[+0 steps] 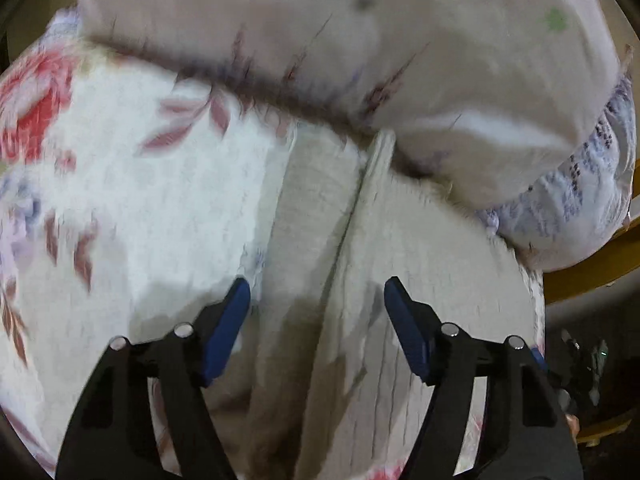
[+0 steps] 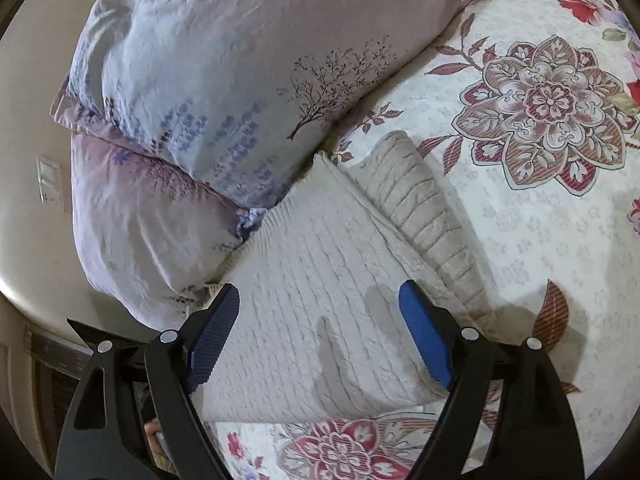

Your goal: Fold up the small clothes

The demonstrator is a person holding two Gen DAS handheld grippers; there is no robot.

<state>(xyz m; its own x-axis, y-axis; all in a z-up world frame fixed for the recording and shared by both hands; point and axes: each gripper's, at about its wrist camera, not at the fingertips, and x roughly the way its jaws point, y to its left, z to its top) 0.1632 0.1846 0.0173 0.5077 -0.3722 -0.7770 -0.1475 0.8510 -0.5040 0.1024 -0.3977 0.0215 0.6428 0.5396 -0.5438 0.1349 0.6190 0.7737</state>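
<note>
Sweater, cream and knitted with ribs [image 2: 320,320], lies folded on my bed's white bedspread with red and brown flowers [image 2: 540,208]. Its far edge touches 2 soft pale purple pillows with tree prints [image 2: 224,80]. My right gripper [image 2: 319,300] hangs over the sweater, blue pads [image 2: 424,336] wide apart, holding nothing. My left gripper [image 1: 317,292] hangs over the sweater [image 1: 400,280] too, pads apart and holding nothing. That left view is blurry.

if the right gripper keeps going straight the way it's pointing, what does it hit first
Most likely the cream knitted garment lying on the bedspread; the right gripper is open right above it. Depth is unclear.
</note>
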